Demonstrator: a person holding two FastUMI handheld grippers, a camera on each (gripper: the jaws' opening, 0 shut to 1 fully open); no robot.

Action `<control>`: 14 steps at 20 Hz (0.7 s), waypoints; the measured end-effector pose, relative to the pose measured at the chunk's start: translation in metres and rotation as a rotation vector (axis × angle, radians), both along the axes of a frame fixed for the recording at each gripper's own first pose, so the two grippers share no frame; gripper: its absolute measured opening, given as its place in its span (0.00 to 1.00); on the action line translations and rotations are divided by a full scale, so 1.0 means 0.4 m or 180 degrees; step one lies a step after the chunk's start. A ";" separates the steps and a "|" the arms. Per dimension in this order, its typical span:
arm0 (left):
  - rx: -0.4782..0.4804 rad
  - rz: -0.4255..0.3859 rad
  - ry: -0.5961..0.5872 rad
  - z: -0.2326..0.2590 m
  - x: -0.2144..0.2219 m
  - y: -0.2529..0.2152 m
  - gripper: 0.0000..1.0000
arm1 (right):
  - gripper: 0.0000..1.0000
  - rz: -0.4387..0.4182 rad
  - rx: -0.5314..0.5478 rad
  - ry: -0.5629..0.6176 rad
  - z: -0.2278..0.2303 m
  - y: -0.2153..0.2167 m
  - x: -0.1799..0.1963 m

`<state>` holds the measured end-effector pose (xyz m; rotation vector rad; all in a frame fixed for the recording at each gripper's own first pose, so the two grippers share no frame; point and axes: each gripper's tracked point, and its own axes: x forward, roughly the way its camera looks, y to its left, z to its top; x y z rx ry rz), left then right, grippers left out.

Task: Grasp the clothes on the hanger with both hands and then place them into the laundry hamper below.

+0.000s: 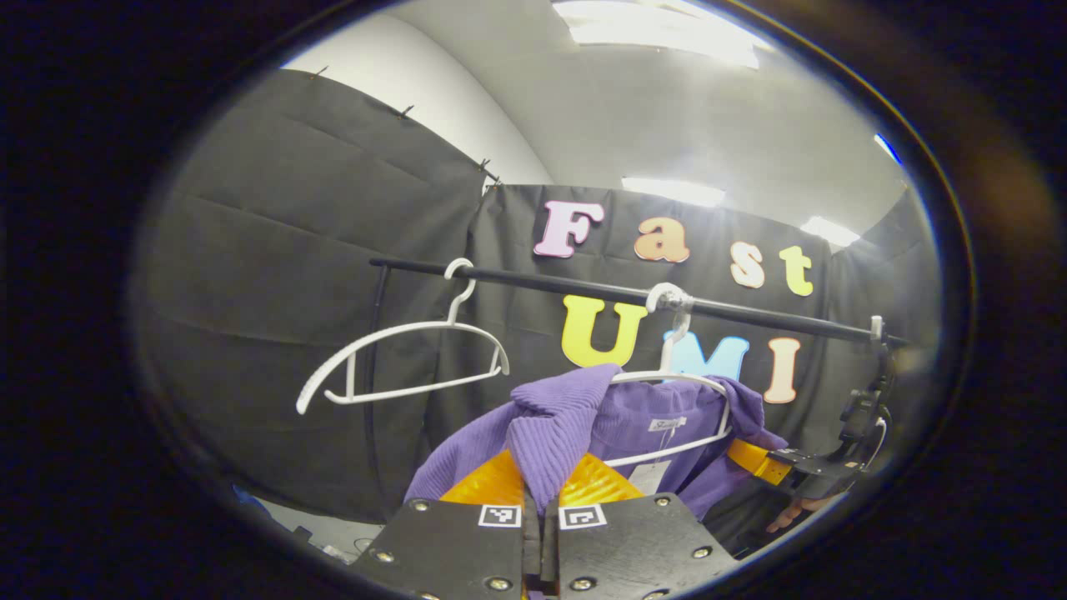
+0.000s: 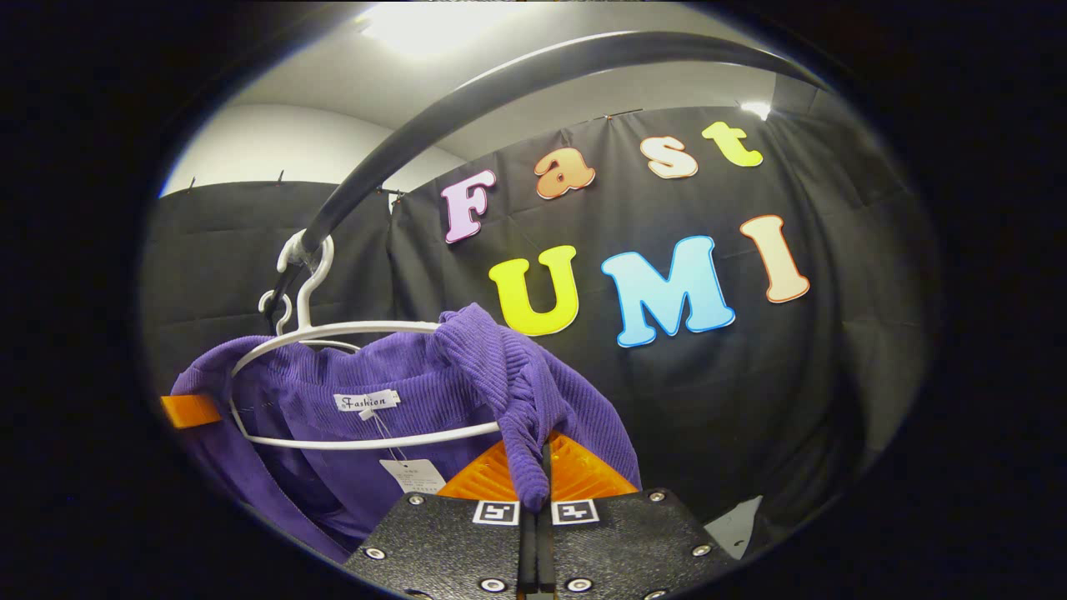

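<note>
A purple ribbed garment (image 1: 575,417) hangs on a white hanger (image 1: 675,408) from the black rail (image 1: 583,290). My left gripper (image 1: 540,487) is shut on a pinched fold of its shoulder. In the right gripper view the same purple garment (image 2: 400,392) drapes over the white hanger (image 2: 350,383), and my right gripper (image 2: 535,483) is shut on a fold of its other shoulder. Farther right in the left gripper view, the right gripper (image 1: 771,462) holds the cloth, with a hand below it. The hamper is out of sight.
An empty white hanger (image 1: 400,358) hangs on the rail to the left of the garment. The rail (image 2: 467,108) arches close overhead in the right gripper view. Black cloth walls close the booth behind.
</note>
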<state>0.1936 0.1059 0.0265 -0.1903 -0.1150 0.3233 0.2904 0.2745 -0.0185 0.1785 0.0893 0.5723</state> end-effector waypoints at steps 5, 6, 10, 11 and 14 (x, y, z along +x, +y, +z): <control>-0.0005 -0.0159 -0.0102 0.044 -0.032 0.039 0.07 | 0.00 -0.0049 -0.0067 -0.0193 0.044 0.017 -0.024; -0.0012 -0.0174 -0.0129 0.054 -0.041 0.049 0.01 | 0.00 -0.0060 -0.0079 -0.0205 0.050 0.023 -0.031; -0.0074 -0.0245 -0.0248 0.096 -0.066 0.083 0.01 | 0.00 -0.0140 -0.0097 -0.0265 0.085 0.020 -0.038; -0.0091 -0.0267 -0.0275 0.106 -0.068 0.093 0.01 | 0.00 -0.0154 -0.0108 -0.0285 0.091 0.019 -0.035; -0.0116 -0.0291 -0.0306 0.128 -0.080 0.139 0.07 | 0.00 -0.0199 -0.0094 -0.0320 0.109 0.022 -0.052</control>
